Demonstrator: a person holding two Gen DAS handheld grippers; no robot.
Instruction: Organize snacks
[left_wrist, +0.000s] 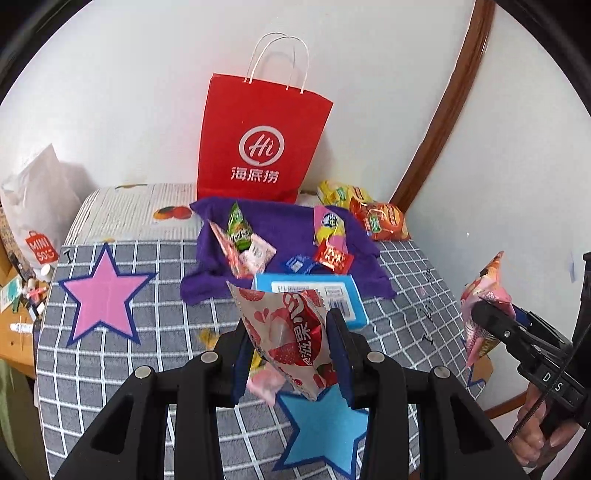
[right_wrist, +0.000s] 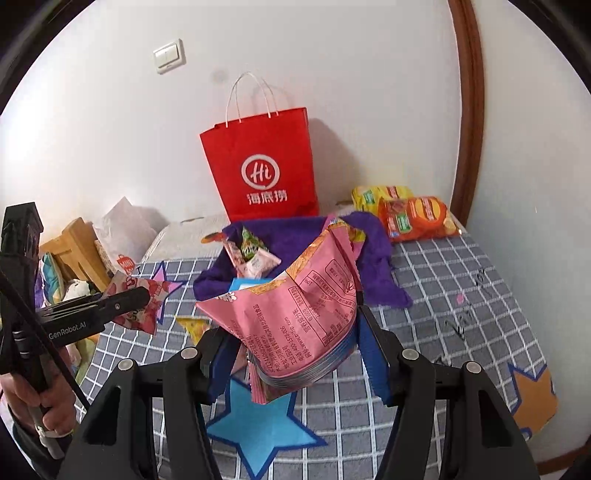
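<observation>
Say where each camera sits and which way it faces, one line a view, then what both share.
Left wrist: on the left gripper, looking down over its fingers, clamped on a red-and-white lychee snack packet, toward the wall; the right gripper shows at right.
Right wrist: on the right gripper, clamped on a pink foil snack bag; a hand shows at left.
Shared: red paper bag, purple cloth, blue paper star.

A home room — checked tablecloth (left_wrist: 147, 369), light switch (right_wrist: 169, 56), household clutter.
</observation>
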